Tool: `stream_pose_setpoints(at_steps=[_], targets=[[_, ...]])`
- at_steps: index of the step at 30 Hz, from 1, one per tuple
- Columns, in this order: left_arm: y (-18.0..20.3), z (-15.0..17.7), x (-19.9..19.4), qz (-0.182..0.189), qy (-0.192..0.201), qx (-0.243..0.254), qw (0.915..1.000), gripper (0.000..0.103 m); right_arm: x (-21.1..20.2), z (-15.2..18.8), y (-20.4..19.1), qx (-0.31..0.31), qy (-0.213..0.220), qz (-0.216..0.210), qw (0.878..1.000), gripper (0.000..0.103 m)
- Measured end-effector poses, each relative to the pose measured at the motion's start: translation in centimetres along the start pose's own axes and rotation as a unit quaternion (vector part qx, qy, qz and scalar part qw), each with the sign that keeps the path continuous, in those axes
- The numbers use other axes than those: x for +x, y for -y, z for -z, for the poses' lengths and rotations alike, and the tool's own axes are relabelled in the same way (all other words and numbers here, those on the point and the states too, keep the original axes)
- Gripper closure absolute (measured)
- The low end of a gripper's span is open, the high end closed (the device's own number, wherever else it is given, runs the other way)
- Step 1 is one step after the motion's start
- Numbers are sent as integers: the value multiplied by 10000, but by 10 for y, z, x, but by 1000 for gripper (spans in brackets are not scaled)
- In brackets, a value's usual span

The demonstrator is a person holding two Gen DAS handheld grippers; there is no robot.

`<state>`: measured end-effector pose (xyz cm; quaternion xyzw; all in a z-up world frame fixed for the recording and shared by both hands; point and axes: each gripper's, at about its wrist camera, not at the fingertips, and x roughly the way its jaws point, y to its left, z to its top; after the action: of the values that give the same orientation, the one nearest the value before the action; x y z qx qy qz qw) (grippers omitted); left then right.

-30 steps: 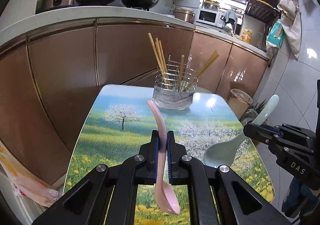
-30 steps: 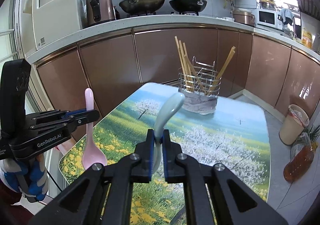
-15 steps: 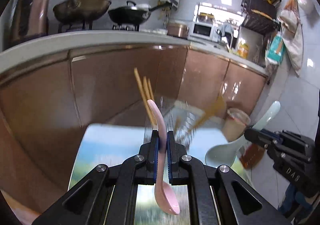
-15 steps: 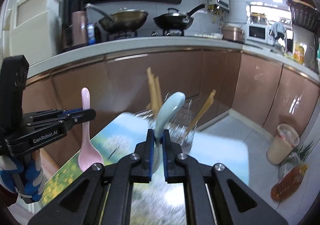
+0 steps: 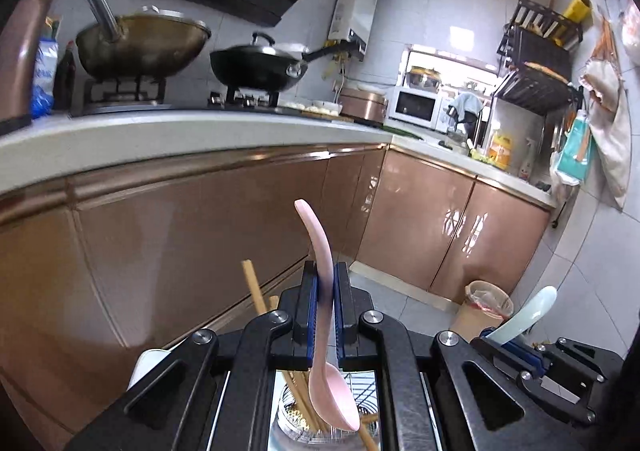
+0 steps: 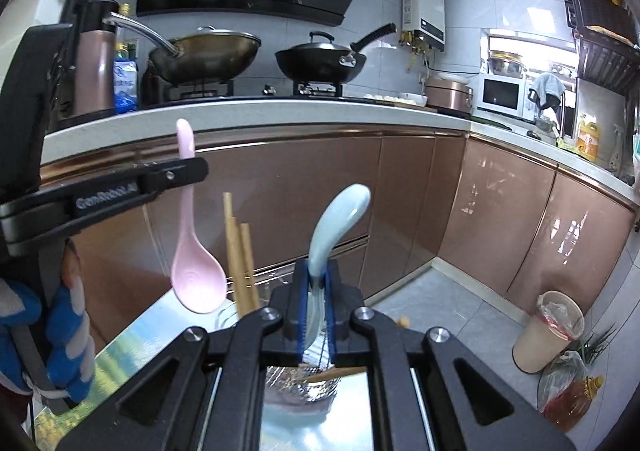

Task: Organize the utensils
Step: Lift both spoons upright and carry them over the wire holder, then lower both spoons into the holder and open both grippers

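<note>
Nearest, we see the left gripper clamped on the handle of a pink spoon, handle tip up and bowl hanging down below the jaws. The right gripper is likewise closed on the handle of a pale blue spoon, its handle rising above the jaws.

Directly beneath both tools we find the wire utensil holder, standing on the table with the printed landscape top. Wooden chopsticks stand in it, leaning left. In the right wrist view the pink spoon's bowl hangs just left of the chopsticks.

Beyond the table we see brown cabinet fronts under a white counter, with two woks on the stove. A bin stands on the floor at far right.
</note>
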<state>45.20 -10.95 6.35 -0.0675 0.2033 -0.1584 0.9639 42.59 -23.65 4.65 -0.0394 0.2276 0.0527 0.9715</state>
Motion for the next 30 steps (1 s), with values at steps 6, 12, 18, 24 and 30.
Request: stream_pose_setpoints(at_steps=[6, 12, 18, 24, 30], targets=[[-4, 31, 42, -85, -345, -86, 9993, 96, 32, 15, -2, -116, -262, 66, 9996, 96], [-8, 54, 56, -114, -573, -172, 9981, 96, 36, 23, -12, -393, -251, 232, 9986, 95], [-10, 59, 60, -129, -687, -264, 9972, 96, 34, 24, -14, -479, -334, 187, 9981, 96], [-12, 61, 58, -165, -754, -275, 9966, 96, 34, 25, -16, -491, -392, 144, 9979, 95], [-14, 63, 56, -227, -786, -262, 9963, 89, 34, 26, -16, -492, -431, 136, 9978, 94]])
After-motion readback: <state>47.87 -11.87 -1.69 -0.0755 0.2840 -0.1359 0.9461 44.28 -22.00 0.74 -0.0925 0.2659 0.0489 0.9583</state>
